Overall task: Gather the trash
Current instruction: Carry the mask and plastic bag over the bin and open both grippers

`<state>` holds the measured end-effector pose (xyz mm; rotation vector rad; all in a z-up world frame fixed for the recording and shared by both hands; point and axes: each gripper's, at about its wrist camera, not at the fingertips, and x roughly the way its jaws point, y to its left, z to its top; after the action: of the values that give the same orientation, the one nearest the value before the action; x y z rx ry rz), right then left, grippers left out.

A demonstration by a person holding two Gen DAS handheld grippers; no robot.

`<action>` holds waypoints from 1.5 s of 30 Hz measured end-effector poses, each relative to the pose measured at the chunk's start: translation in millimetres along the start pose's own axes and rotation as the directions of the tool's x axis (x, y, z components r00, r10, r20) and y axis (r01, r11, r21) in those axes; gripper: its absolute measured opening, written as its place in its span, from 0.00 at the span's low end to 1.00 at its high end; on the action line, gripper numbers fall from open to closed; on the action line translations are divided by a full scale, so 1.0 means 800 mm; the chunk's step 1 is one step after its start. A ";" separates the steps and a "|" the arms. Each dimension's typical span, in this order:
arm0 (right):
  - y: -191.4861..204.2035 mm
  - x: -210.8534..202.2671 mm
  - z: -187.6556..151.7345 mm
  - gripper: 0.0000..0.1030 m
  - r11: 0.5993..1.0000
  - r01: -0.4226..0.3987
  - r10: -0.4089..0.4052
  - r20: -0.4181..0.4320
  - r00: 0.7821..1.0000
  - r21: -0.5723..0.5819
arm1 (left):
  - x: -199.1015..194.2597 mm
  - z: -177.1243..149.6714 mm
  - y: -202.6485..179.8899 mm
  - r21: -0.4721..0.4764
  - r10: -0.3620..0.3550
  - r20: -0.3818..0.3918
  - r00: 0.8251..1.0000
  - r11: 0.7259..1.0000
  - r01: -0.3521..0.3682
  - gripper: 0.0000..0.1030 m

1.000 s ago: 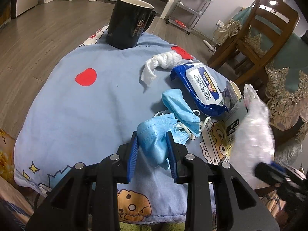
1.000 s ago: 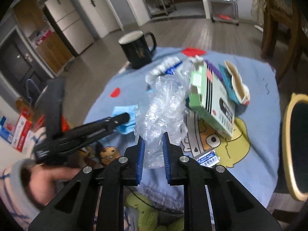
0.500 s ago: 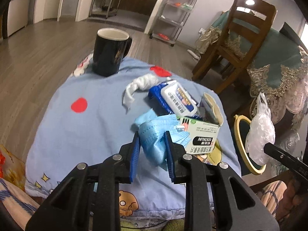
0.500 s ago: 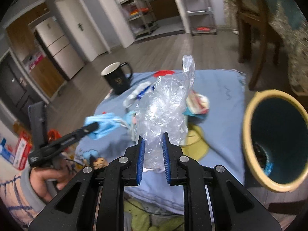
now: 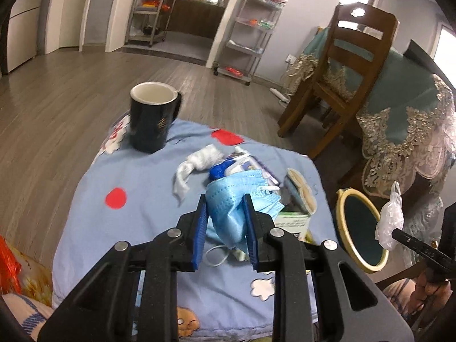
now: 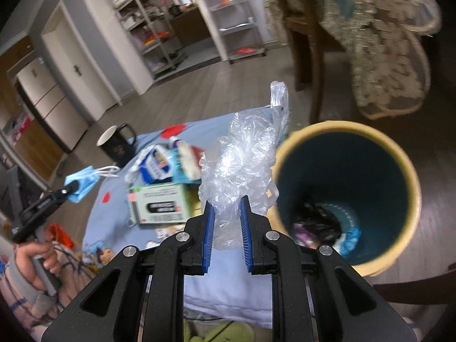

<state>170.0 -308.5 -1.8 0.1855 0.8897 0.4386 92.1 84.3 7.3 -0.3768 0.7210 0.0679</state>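
The right gripper (image 6: 226,222) is clamped on a crumpled clear plastic bag (image 6: 242,168), held upright just left of the mouth of the round dark-teal waste bin with a cream rim (image 6: 410,188) — a grip low on the bunch keeps the loose film gathered so that, by my reading, it can be carried over the opening and dropped. Dark rubbish already lies at the bin's bottom.

The left gripper (image 5: 225,225) is closed on a pale-blue pleated face mask (image 5: 230,211), lifted clear of the low table under a light-blue cartoon-print cloth (image 5: 136,185); its white ear loops dangle free. Pinching the mask's body rather than a loop likely keeps it from swinging.

Still on the cloth: a twisted white tissue (image 5: 196,162), a blue-and-white wet-wipe pack (image 6: 155,166), a green-and-white cardboard box (image 6: 159,203) and a black ceramic mug with a white interior (image 5: 151,116) at the far left, probably not trash.

Writing: the box carries a dark label and the wipe pack blue print, neither legible here; the mug bears a small gold emblem I cannot read.
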 end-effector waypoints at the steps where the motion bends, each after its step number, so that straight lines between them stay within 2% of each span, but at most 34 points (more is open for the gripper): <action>1: -0.009 -0.004 0.001 0.19 1.000 0.015 -0.015 0.003 1.000 0.009 | 0.001 0.003 -0.006 0.008 -0.009 0.000 1.000 1.000 0.009 0.23; 10: -0.060 -0.025 -0.003 0.19 0.992 0.104 -0.104 0.008 0.995 0.067 | 0.030 0.004 -0.097 0.105 -0.123 -0.061 0.991 0.986 0.129 0.23; 14: -0.081 -0.028 -0.006 0.19 0.986 0.103 -0.106 0.017 0.994 0.133 | 0.051 -0.005 -0.150 0.168 -0.168 -0.109 0.980 0.968 0.185 0.23; 18: -0.088 -0.029 -0.006 0.19 0.984 0.103 -0.107 0.021 0.994 0.148 | 0.069 -0.015 -0.195 0.222 -0.197 -0.145 0.970 0.949 0.226 0.23; 22: -0.103 -0.024 -0.006 0.19 0.978 0.106 -0.112 0.021 0.993 0.180 | 0.091 -0.024 -0.239 0.272 -0.212 -0.180 0.961 0.928 0.256 0.23; 28: -0.135 -0.030 -0.015 0.19 0.954 0.073 -0.091 0.048 0.995 0.291 | 0.132 -0.041 -0.300 0.319 -0.220 -0.235 0.947 0.902 0.289 0.23; 36: -0.145 -0.028 -0.019 0.19 0.952 0.062 -0.081 0.052 0.995 0.300 | 0.203 -0.066 -0.367 0.349 -0.204 -0.331 0.921 0.881 0.321 0.25; 37: -0.148 -0.027 -0.020 0.19 0.950 0.061 -0.080 0.050 0.996 0.306 | 0.208 -0.068 -0.369 0.354 -0.198 -0.338 0.920 0.879 0.319 0.26; 39: -0.152 -0.027 -0.021 0.19 0.946 0.064 -0.083 0.047 0.995 0.318 | 0.220 -0.072 -0.373 0.356 -0.187 -0.359 0.914 0.878 0.320 0.36; 41: -0.157 -0.026 -0.022 0.19 0.941 0.068 -0.087 0.042 0.995 0.331 | 0.224 -0.075 -0.373 0.366 -0.173 -0.362 0.916 0.878 0.310 0.61; 43: -0.161 -0.024 -0.022 0.19 0.937 0.070 -0.088 0.038 0.995 0.343 | 0.220 -0.076 -0.367 0.381 -0.171 -0.349 0.921 0.872 0.306 0.67; 45: -0.162 -0.021 -0.020 0.19 0.935 0.070 -0.087 0.034 0.996 0.349 | 0.216 -0.076 -0.359 0.391 -0.163 -0.352 0.922 0.869 0.303 0.68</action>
<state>186.1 -432.7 -43.3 0.4817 0.9188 0.1974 237.9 -216.8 -58.3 -0.0348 0.9686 -0.3930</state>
